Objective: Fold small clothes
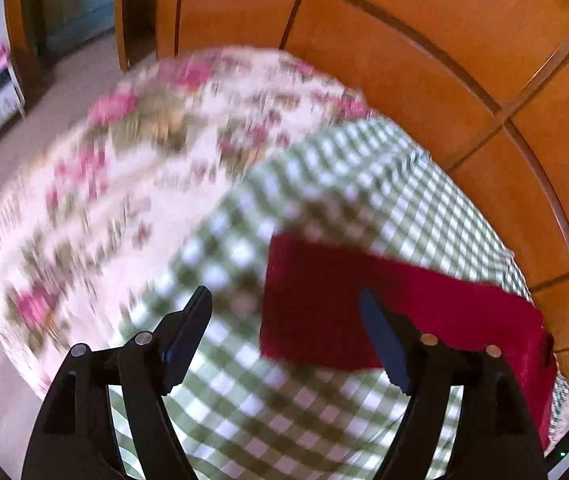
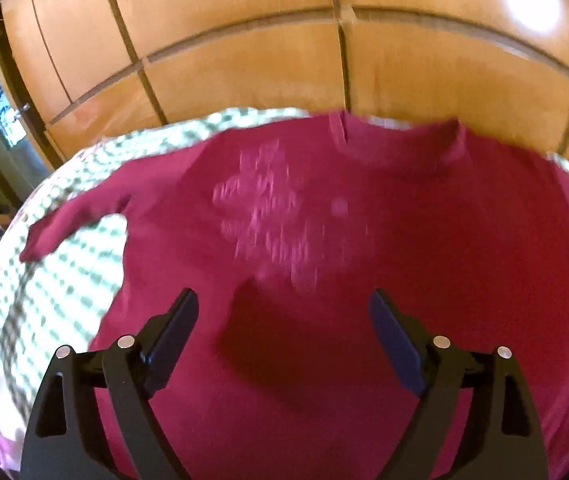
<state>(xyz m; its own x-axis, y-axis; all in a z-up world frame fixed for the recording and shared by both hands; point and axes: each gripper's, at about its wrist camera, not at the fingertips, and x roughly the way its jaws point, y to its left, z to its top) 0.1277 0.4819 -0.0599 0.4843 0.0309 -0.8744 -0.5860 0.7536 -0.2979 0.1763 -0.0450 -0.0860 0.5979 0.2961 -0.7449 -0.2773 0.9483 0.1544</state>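
Clearly, the red long-sleeved top (image 2: 364, 240) lies spread flat on the green-and-white checked cloth (image 2: 64, 280), neckline at the far edge near the wooden panelled wall (image 2: 244, 60), one sleeve stretched out to the left. A pale print on its chest is too blurred to read. Its right side and near hem run out of frame. The right gripper (image 2: 284, 312) hovers over the top's lower body, jaws wide apart, holding nothing. The left gripper (image 1: 284, 308) also stands wide open and empty, above the checked cloth and the top's left edge; a floral bedcover (image 1: 124, 160) beyond is smeared.
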